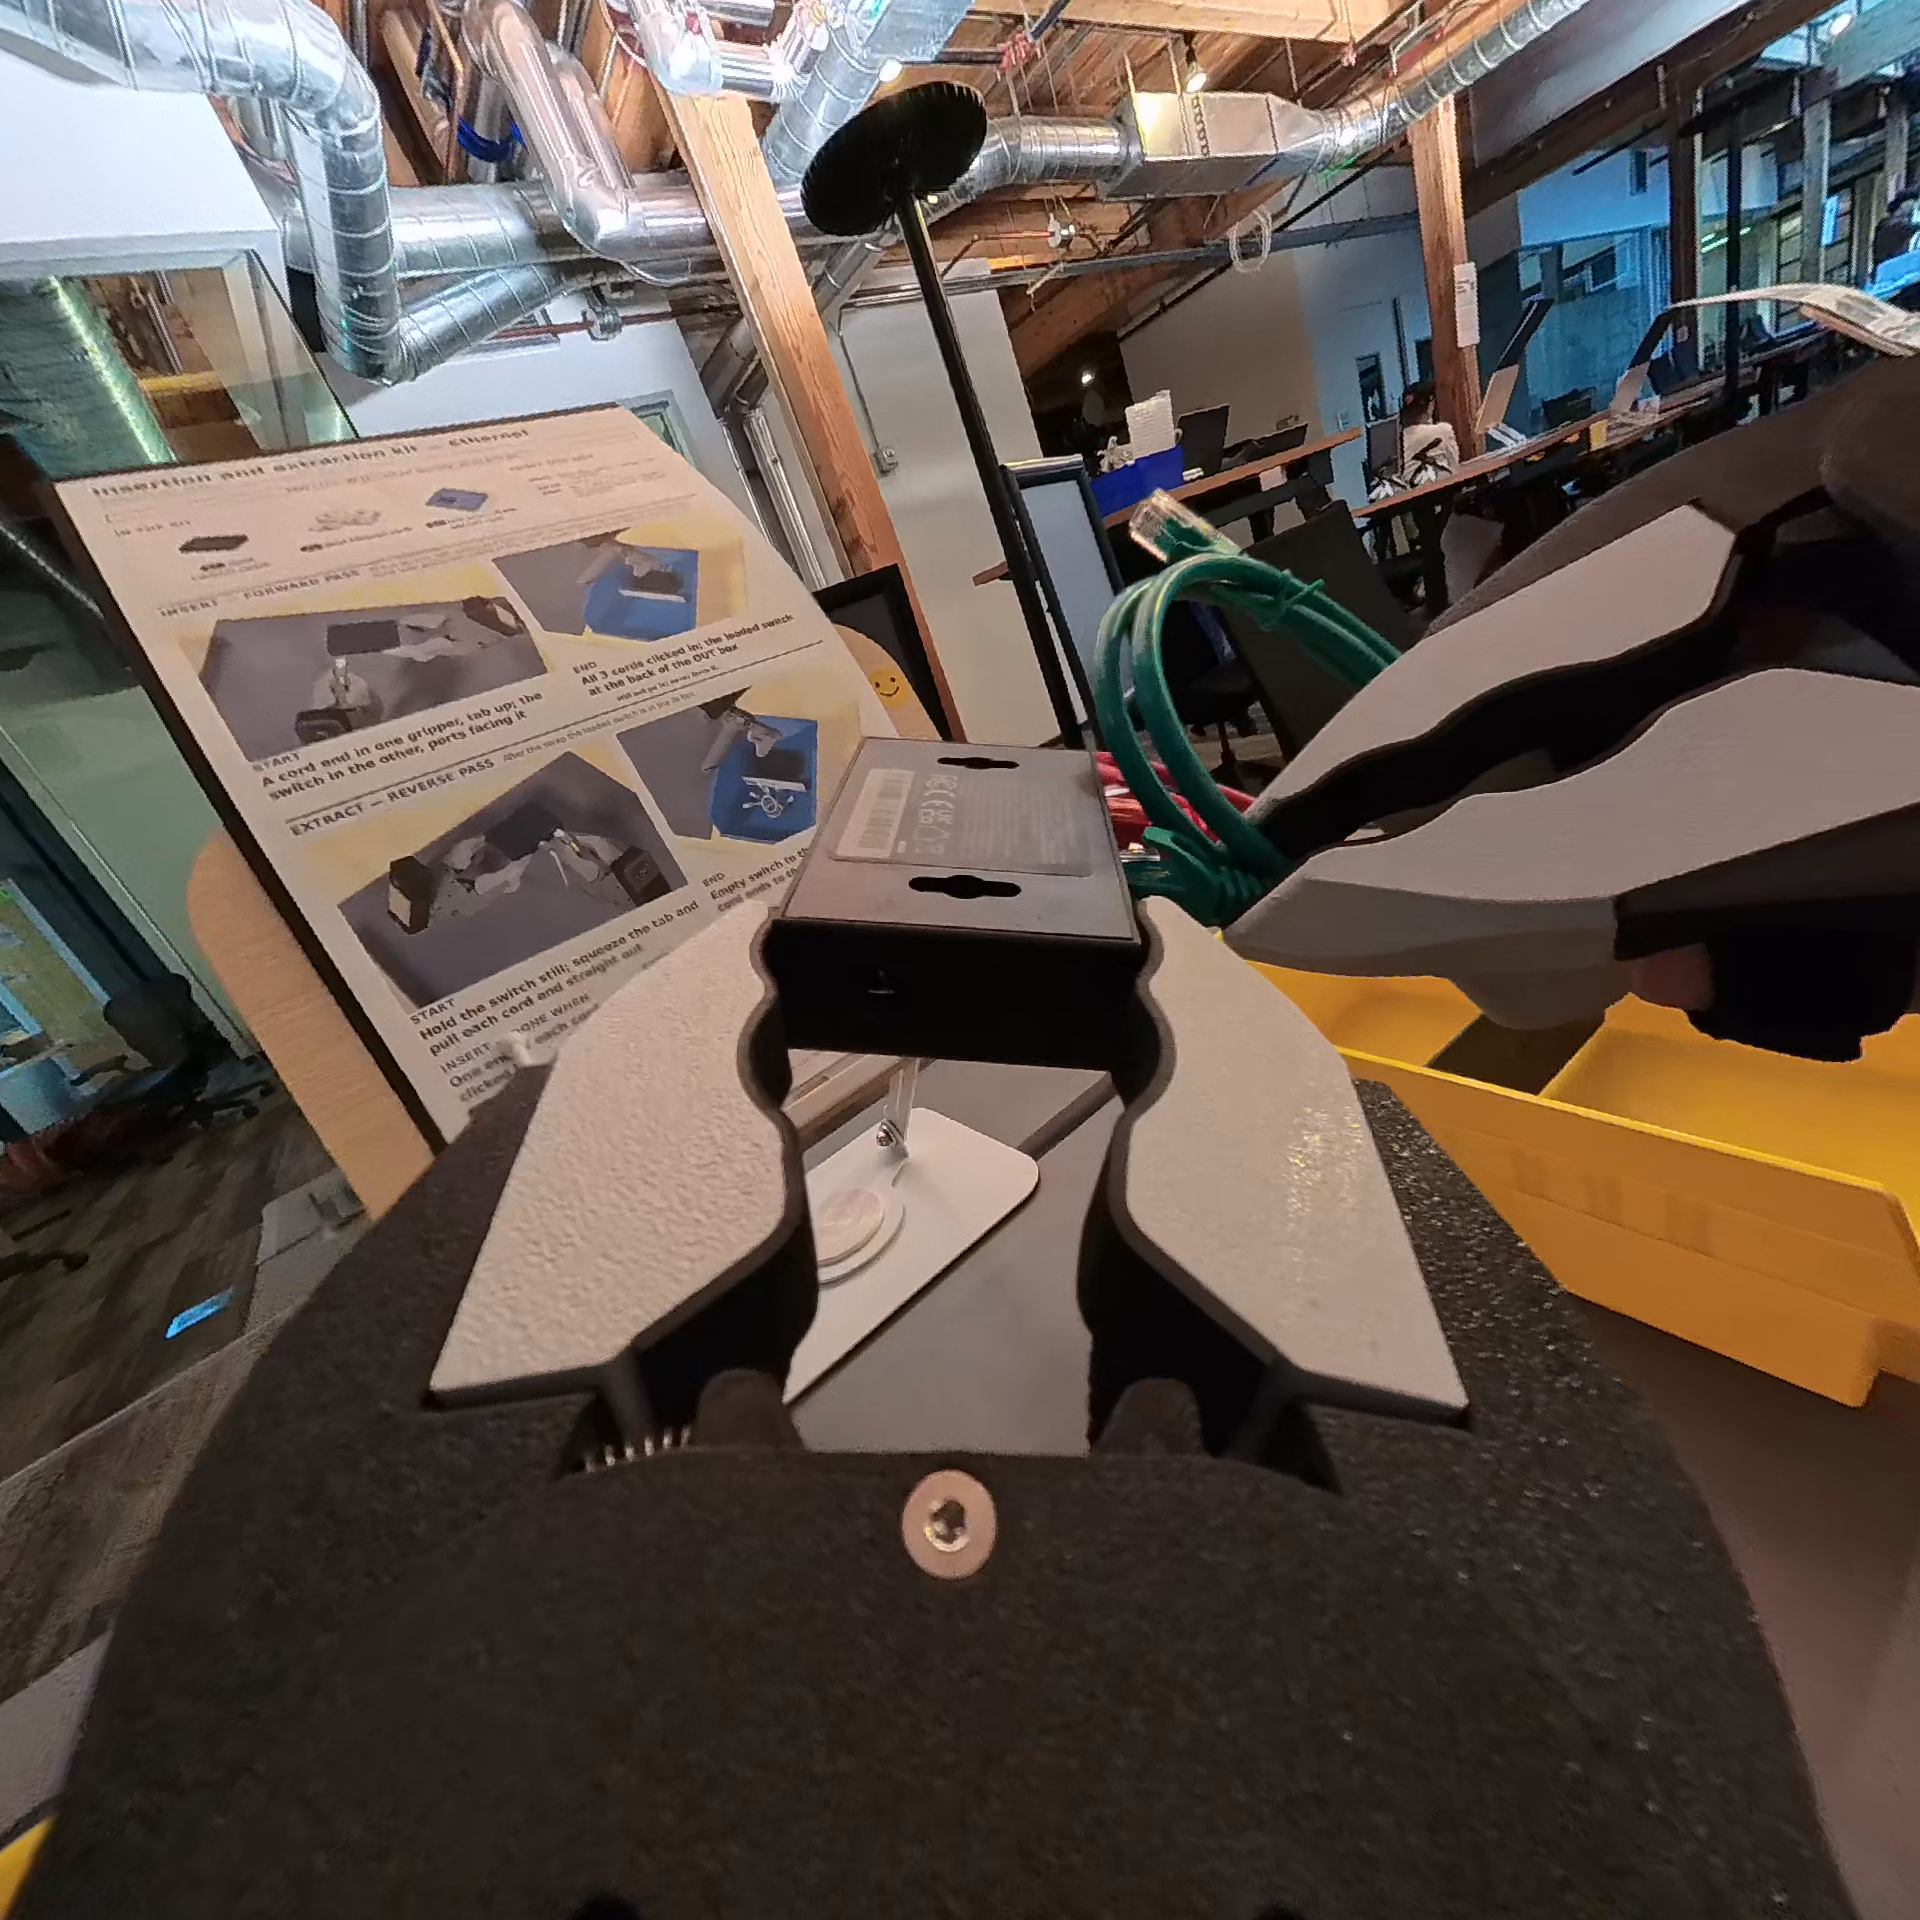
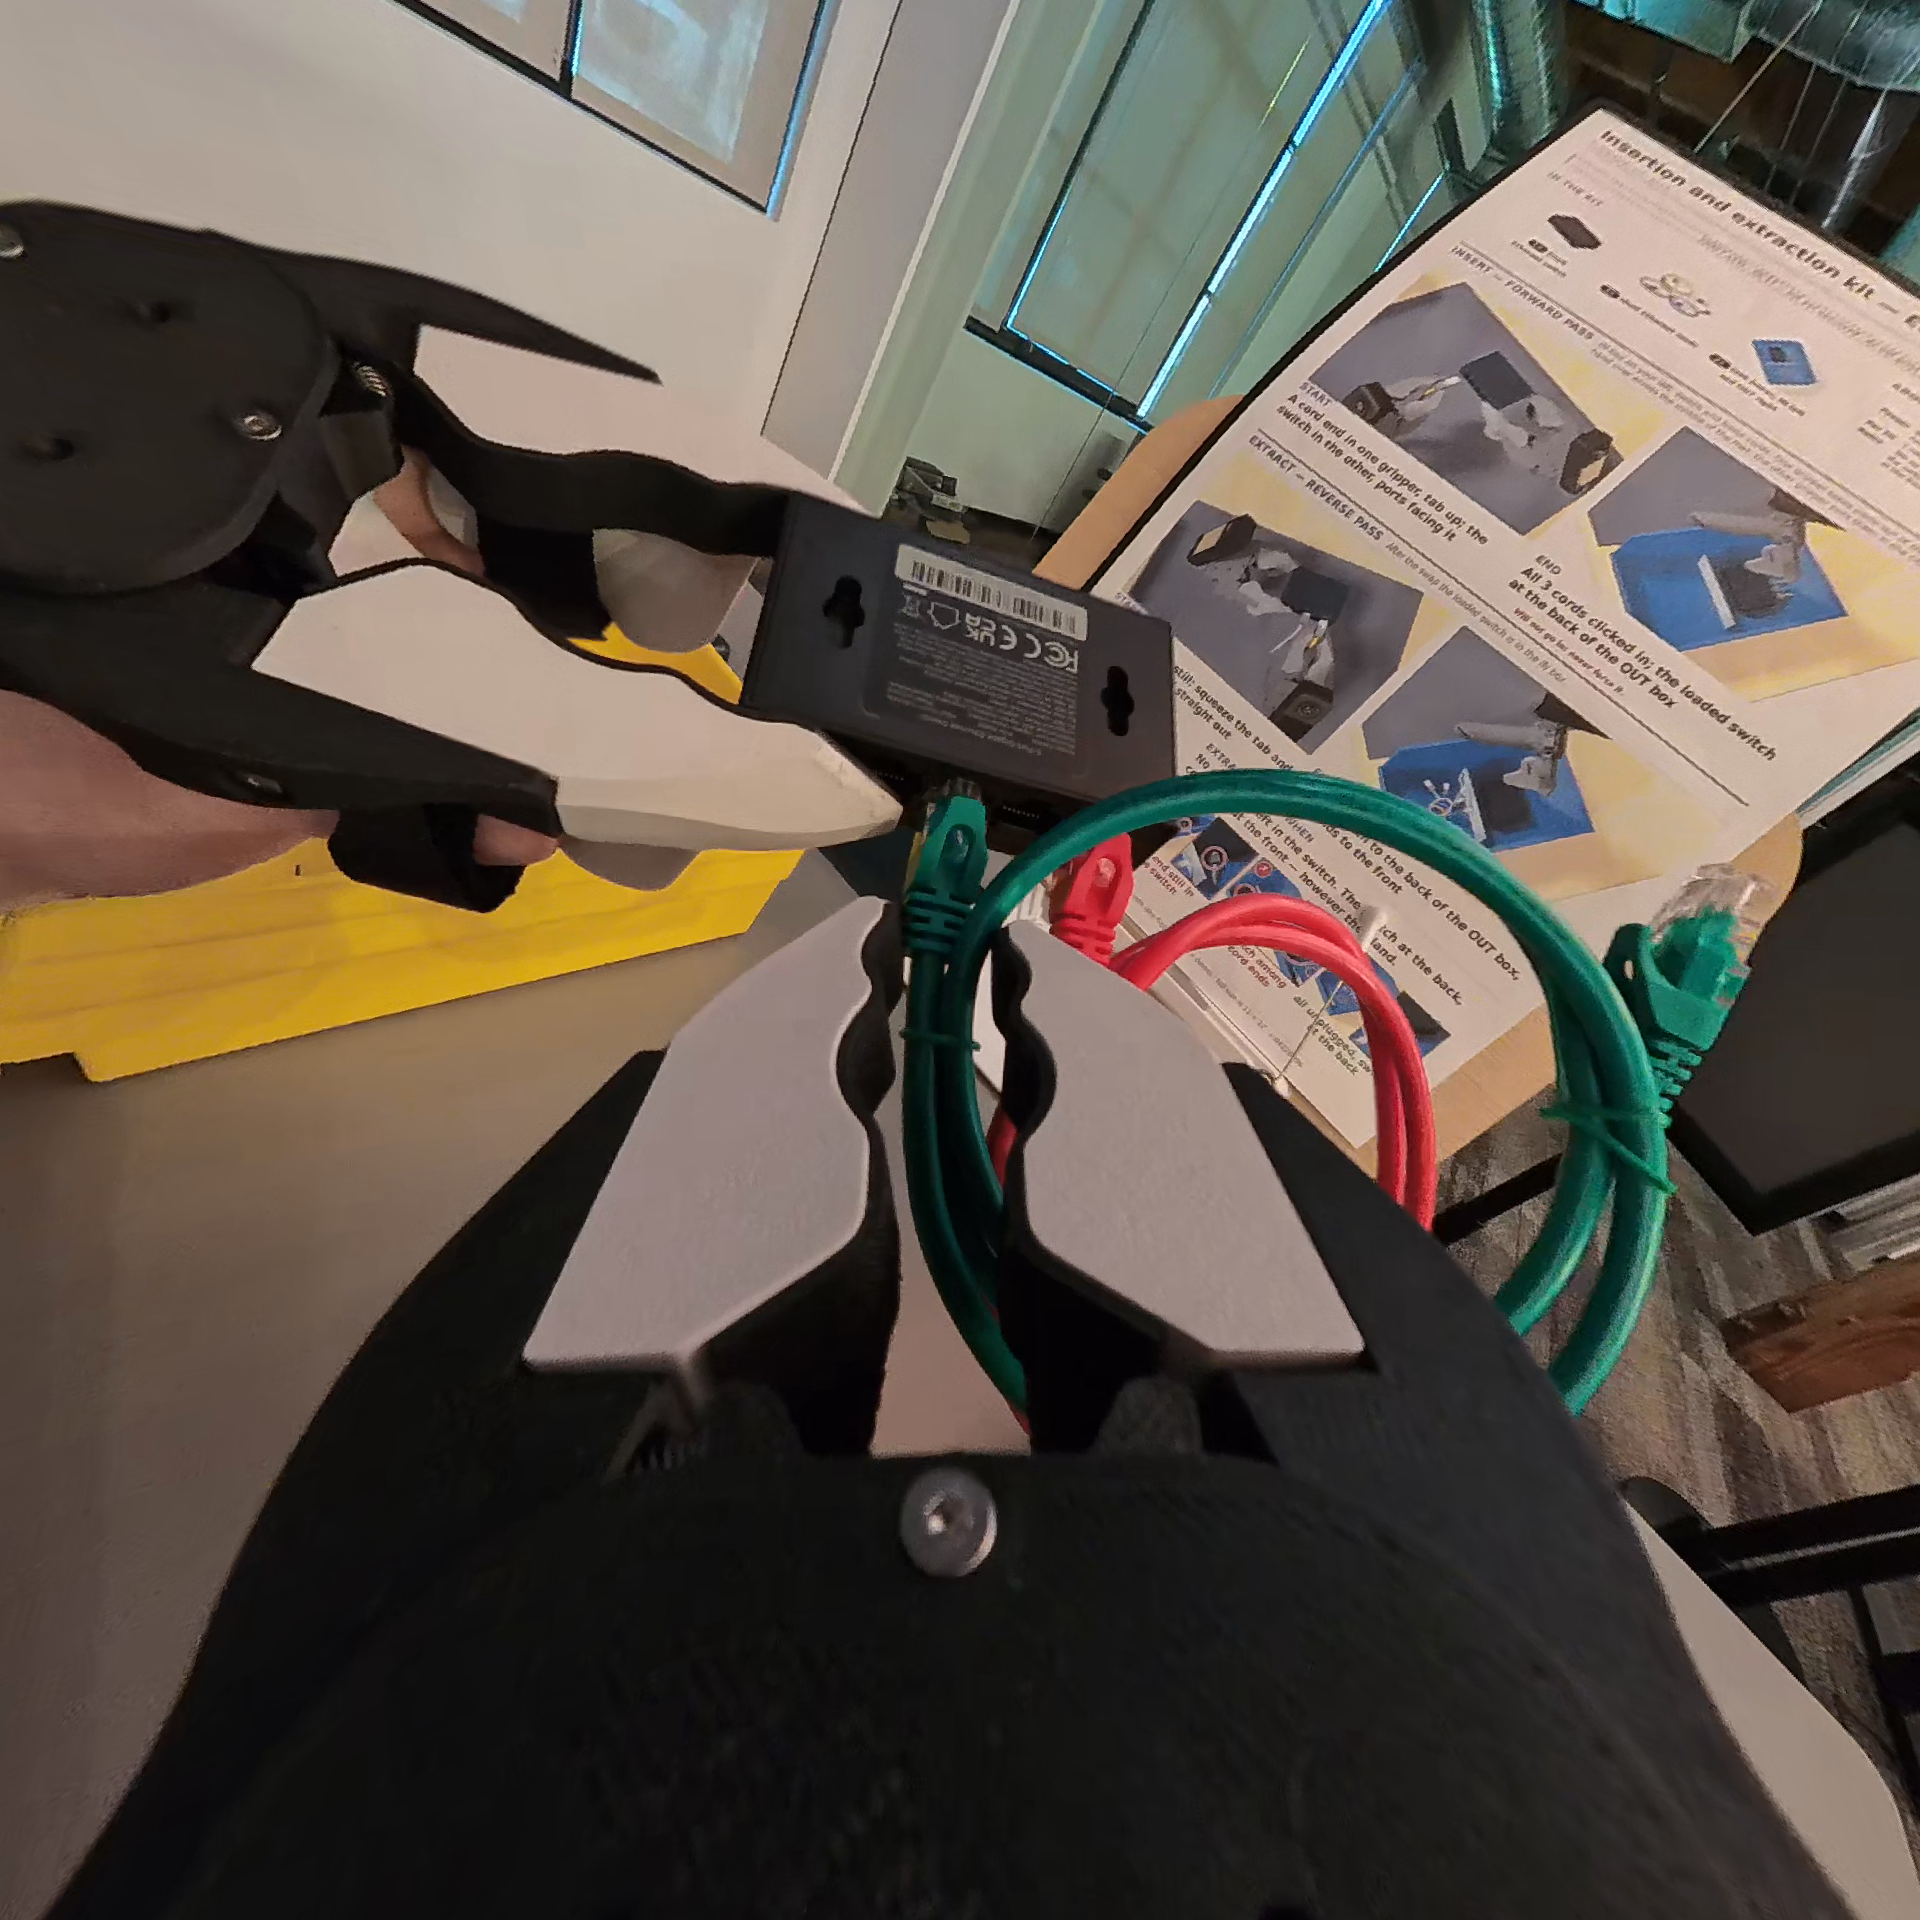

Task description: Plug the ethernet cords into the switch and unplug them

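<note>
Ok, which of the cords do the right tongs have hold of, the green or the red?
The green cord: it runs between the right tongs, its plug at the switch. The red cord hangs beside them, plugged in one port over.

From my left wrist view the switch [image 1: 961,831] hides its own port face, so I cannot tell which plugs are seated. My right gripper [image 1: 1273,904] is cut off by the frame's right edge there. In the right wrist view, the red cord [image 2: 1340,997] runs behind my finger [image 2: 1153,1164], and the yellow bin [image 2: 343,966] is cut off at the left edge.
</note>
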Demonstrator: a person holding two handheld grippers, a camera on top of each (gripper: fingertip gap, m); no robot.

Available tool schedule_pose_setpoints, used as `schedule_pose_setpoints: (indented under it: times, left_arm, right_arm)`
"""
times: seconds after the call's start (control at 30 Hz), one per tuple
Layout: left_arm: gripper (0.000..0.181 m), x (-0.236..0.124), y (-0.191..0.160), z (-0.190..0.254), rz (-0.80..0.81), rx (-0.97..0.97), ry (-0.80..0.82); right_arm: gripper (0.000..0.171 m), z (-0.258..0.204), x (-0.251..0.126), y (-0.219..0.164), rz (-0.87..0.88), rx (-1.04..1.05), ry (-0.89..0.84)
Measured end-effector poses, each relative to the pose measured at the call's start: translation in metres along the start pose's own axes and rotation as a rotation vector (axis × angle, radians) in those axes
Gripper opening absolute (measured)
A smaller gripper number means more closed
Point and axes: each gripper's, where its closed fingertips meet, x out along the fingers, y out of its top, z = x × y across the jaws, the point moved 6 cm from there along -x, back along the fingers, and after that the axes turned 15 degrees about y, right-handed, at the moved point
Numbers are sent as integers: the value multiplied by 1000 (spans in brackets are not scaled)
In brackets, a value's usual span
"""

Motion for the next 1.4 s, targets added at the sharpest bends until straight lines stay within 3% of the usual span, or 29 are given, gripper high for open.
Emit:
schedule_pose_setpoints:
  times: [0.7,1.4]
  left_arm:
    - [61,4,-12,0,-80,-14,-49]
    - [61,2,-11,2,-61,70,-35]
  right_arm:
    - [15,-1,6,-8,-23,25,-32]
    - [15,-2,10,-10,-30,-5,-58]
